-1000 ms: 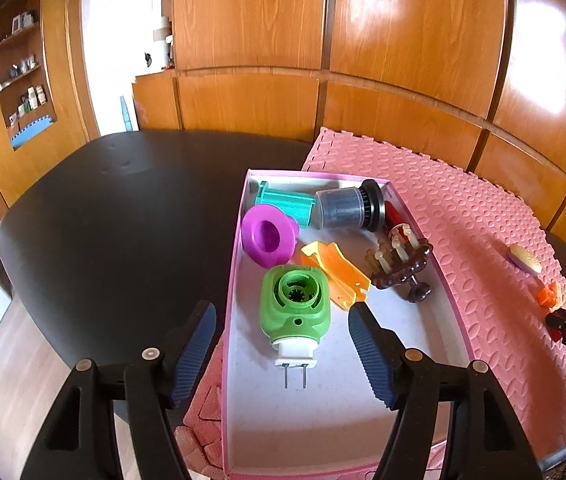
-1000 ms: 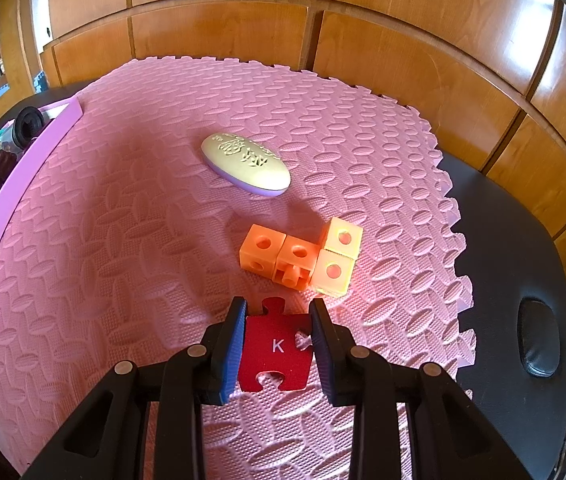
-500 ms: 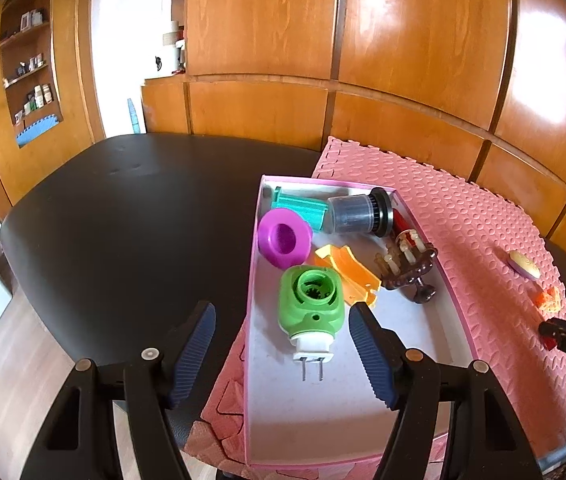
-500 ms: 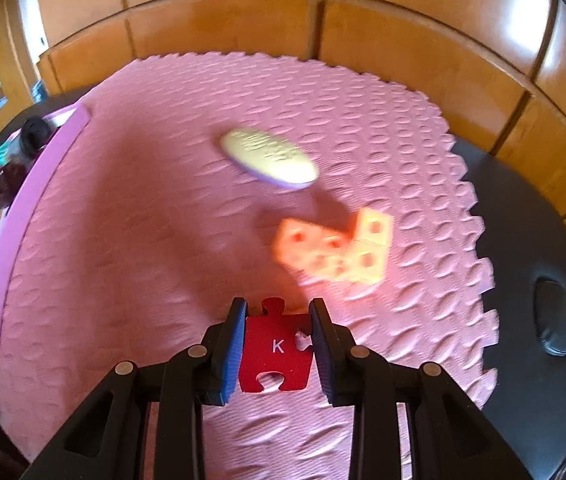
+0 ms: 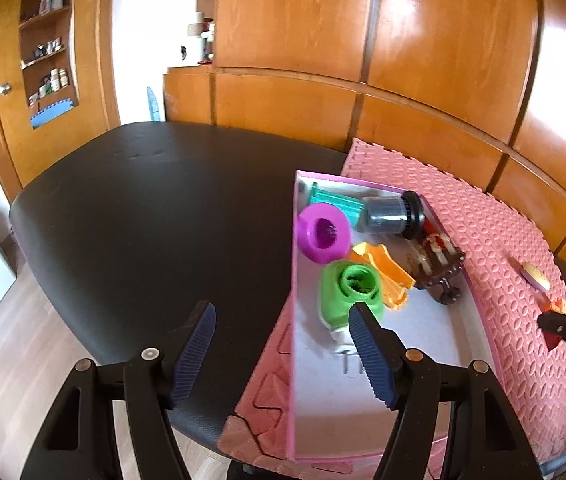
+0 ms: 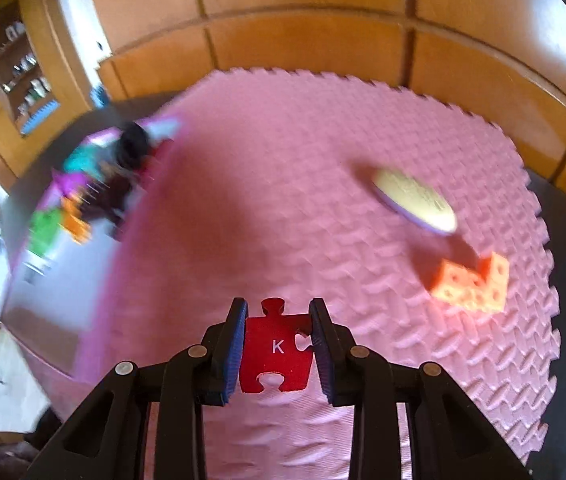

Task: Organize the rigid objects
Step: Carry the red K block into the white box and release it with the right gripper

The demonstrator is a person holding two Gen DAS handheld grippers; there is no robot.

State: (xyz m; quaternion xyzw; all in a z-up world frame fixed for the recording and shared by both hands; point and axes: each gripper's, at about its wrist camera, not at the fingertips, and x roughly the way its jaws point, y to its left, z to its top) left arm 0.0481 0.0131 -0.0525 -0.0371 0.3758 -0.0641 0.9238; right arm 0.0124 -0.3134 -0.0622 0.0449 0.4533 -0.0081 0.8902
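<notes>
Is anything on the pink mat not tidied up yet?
Yes. A cream oval soap bar and a clump of orange plastic cubes lie loose on the pink foam mat, outside the pink-rimmed box where the other toys sit. The right tongs grip a red K puzzle piece.

Left gripper (image 5: 283, 344) fingers apart, right gripper (image 6: 278, 344) fingers clamped.
</notes>
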